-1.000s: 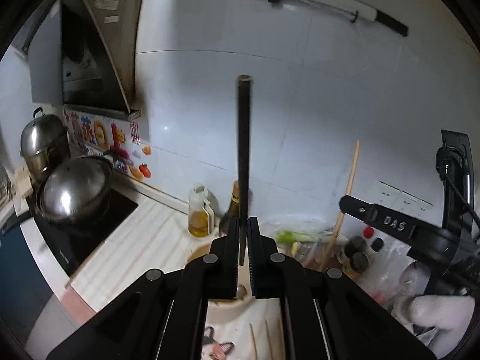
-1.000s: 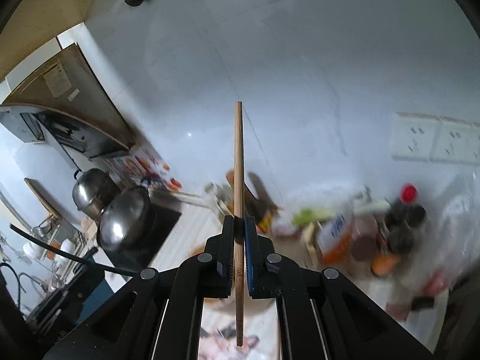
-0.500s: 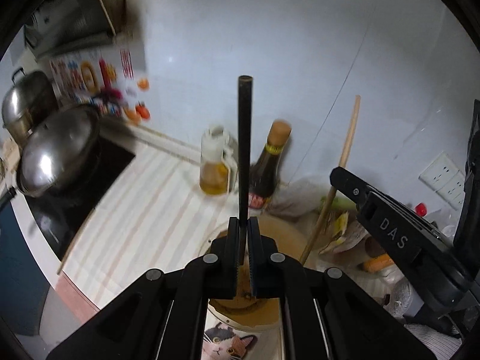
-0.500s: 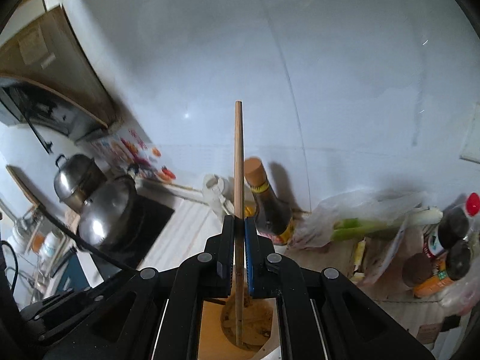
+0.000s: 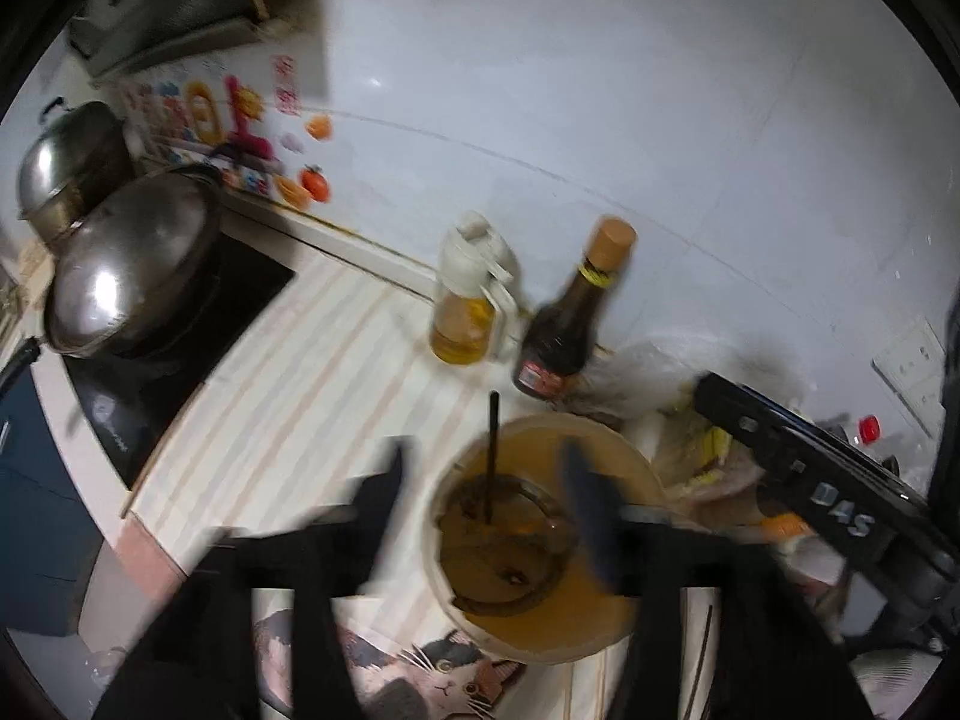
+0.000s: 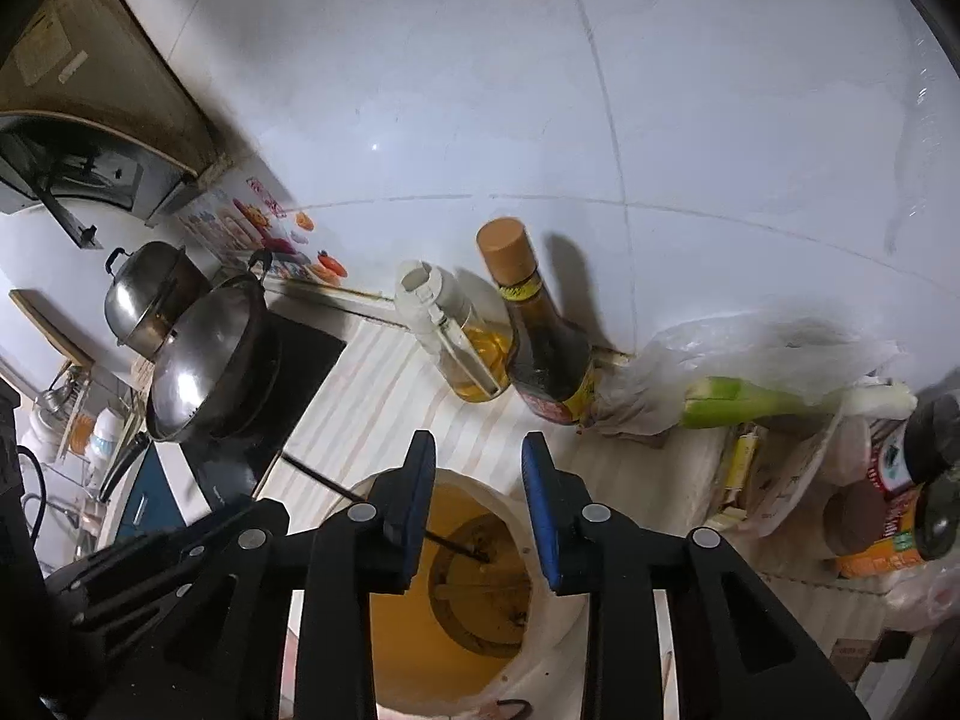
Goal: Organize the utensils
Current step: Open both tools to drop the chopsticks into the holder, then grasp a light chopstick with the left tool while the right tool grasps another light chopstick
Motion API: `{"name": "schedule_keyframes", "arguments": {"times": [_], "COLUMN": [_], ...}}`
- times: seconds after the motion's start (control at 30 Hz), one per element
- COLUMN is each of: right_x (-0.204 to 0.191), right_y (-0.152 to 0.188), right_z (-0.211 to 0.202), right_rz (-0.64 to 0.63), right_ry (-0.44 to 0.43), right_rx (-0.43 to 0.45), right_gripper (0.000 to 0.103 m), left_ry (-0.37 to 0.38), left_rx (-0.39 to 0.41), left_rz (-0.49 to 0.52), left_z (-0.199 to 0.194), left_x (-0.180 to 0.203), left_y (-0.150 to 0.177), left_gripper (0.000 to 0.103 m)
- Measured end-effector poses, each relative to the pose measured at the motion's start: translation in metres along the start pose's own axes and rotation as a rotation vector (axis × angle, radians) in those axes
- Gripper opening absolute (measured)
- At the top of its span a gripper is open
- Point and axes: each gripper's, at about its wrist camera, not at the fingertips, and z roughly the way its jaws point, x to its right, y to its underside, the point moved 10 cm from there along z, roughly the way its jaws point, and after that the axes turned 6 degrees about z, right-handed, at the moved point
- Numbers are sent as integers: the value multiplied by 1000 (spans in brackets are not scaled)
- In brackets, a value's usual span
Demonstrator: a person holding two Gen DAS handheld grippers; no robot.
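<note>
A round cream utensil holder (image 5: 600, 606) with an orange-brown inside stands on the striped counter right below both grippers. A black chopstick (image 5: 493, 444) stands in it, leaning on the rim. My left gripper (image 5: 485, 474) hovers over the holder with its jaws opening wide; the chopstick passes between them untouched. In the right wrist view the same black chopstick (image 6: 324, 478) slants into the holder (image 6: 558, 618). My right gripper (image 6: 477, 444) hangs over the holder too, jaws opening, with nothing between them. One of its fingers (image 5: 750, 420) reaches in from the right in the left wrist view.
An oil dispenser (image 5: 465, 312) and a dark sauce bottle (image 5: 570, 324) stand by the wall behind the holder. A lidded wok (image 5: 126, 276) sits on the black hob at the left. Plastic bags with a leek (image 6: 768, 402) and jars (image 6: 888, 510) crowd the right. Loose chopsticks (image 5: 699, 660) lie nearby.
Both grippers came down over the holder and opened. The black chopstick left the left jaws and now stands in the holder. The wooden chopstick is gone from the right jaws and out of sight.
</note>
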Motion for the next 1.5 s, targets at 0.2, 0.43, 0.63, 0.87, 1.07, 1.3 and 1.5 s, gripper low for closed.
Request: {"name": "schedule_keyframes", "arguments": {"times": [0.2,0.43,0.63,0.87,1.07,1.3,1.5], "right_x": [21,68,119,172,213,243,242], "right_y": [1,37,91,169,225,253,257], "right_z": [-35,-71,-81,-58,-40,-30,-9], "right_rz": [25,73,120,173,258,282,264], "right_ry": [35,106,178,232,235,255,226], "right_rx": [37,59,55,-85,-218,-273,-326], "right_gripper": [74,99,99,99,46,38,38], "left_ry": [-71,-147,-120,-108,-49,-13,-39], "left_rx": [62,119,57,-83,-251,-388,-414], "left_rz": [-16,13,44,112,144,210,244], "left_z": [-20,-41,-29,17,73,127,147], "left_x": [-19,-18,7,42,81,118,126], "left_y": [5,44,96,171,239,284,293], "left_gripper": [103,103,103,103,102,65,22]}}
